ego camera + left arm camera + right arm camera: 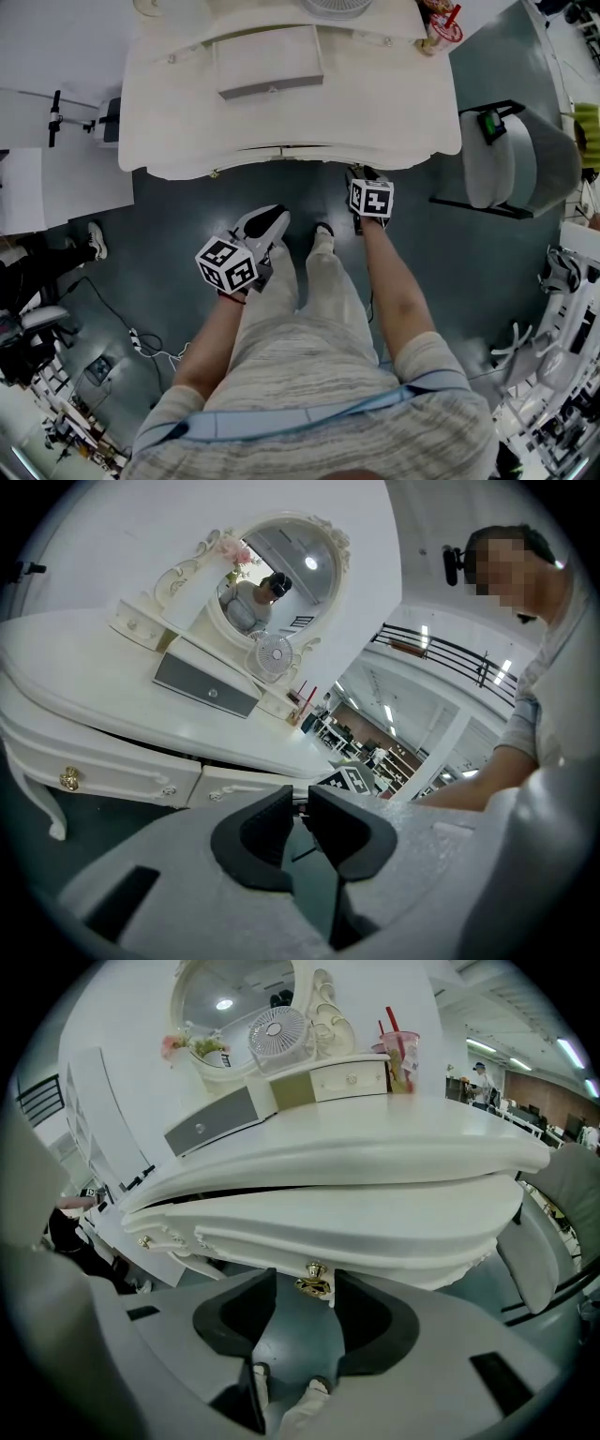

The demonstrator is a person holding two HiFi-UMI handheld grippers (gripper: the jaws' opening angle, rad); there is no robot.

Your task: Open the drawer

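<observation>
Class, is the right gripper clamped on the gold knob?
No: the right gripper is open, with the gold knob between its jaws unclamped.

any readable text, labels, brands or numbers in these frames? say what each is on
No text can be read in any view.
Cup on the dresser top: red print, too blurred to read.
Marker cube on the left tool and marker cube on the right tool: black-and-white square patterns only, no letters or digits.

Drawer (375, 1241): white, curved front, directly under vanity tabletop (375, 1147). Gold knob (314, 1280) at front's lower edge. Dark gap above front; extent of opening unclear.
</observation>
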